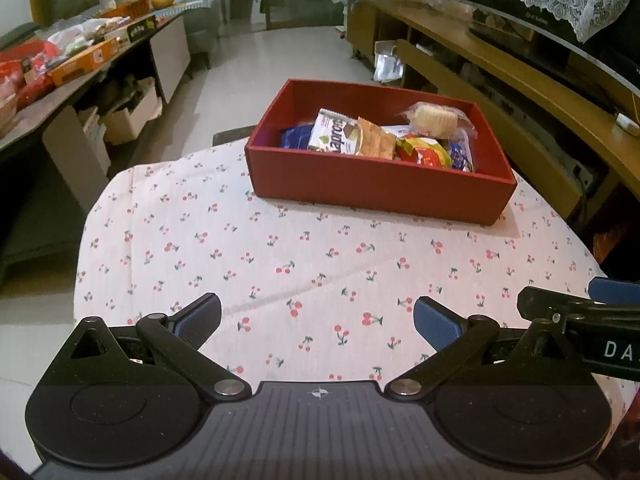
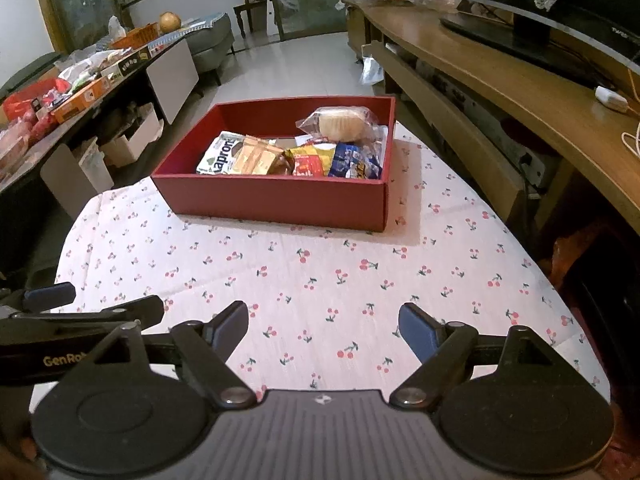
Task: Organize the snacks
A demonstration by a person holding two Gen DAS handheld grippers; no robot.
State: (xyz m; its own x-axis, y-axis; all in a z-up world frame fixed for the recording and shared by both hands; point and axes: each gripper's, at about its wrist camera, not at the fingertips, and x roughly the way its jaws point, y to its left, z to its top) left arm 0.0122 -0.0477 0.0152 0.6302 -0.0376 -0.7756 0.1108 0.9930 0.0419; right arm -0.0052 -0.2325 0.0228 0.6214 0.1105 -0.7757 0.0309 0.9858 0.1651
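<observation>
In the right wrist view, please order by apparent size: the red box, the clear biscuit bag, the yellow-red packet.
1. red box
2. clear biscuit bag
3. yellow-red packet, though partly covered, so this last place is unsure.

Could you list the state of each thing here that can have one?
Left gripper: open, empty.
Right gripper: open, empty.
Red box: lidless, holding snacks, on the tablecloth.
Cracker pack: sealed, lying on top of the other snacks.
</observation>
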